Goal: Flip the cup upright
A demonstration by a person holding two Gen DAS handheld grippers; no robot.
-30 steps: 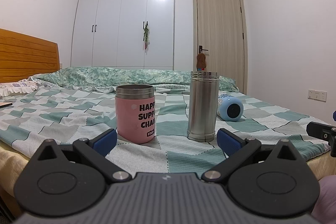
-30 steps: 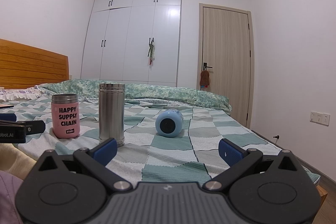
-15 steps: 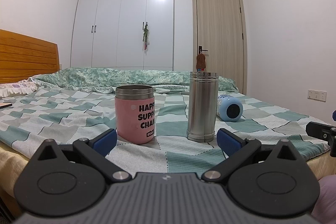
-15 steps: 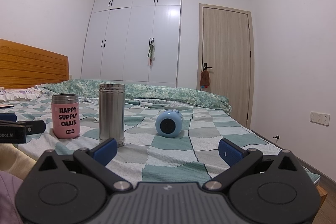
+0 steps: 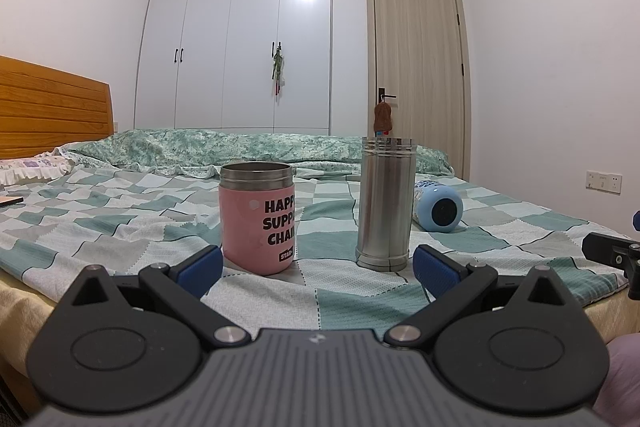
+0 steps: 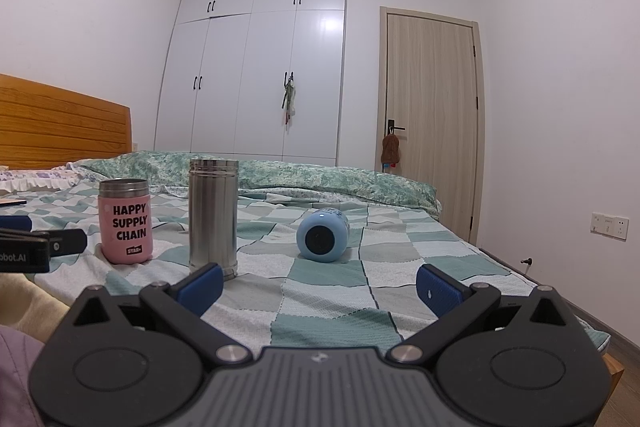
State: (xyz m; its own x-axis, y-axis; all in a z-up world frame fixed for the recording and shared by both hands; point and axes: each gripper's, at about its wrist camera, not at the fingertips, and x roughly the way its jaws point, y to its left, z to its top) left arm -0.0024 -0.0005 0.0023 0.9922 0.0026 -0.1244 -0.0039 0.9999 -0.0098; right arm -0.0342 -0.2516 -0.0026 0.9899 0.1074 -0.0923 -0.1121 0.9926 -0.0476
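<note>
A light blue cup (image 6: 322, 235) lies on its side on the checked bedspread, its round end facing me; it also shows in the left wrist view (image 5: 439, 211), partly behind the steel cup. A pink cup (image 5: 258, 223) (image 6: 125, 227) and a tall steel cup (image 5: 385, 202) (image 6: 213, 217) stand upright. My left gripper (image 5: 316, 269) is open and empty, in front of the pink and steel cups. My right gripper (image 6: 318, 287) is open and empty, short of the blue cup.
The bed (image 6: 328, 291) carries a rumpled green quilt (image 6: 280, 175) at the far side and a wooden headboard (image 6: 60, 127) at the left. A white wardrobe (image 6: 256, 67) and a door (image 6: 430, 123) stand behind. The bed's near right corner (image 6: 604, 343) drops to the floor.
</note>
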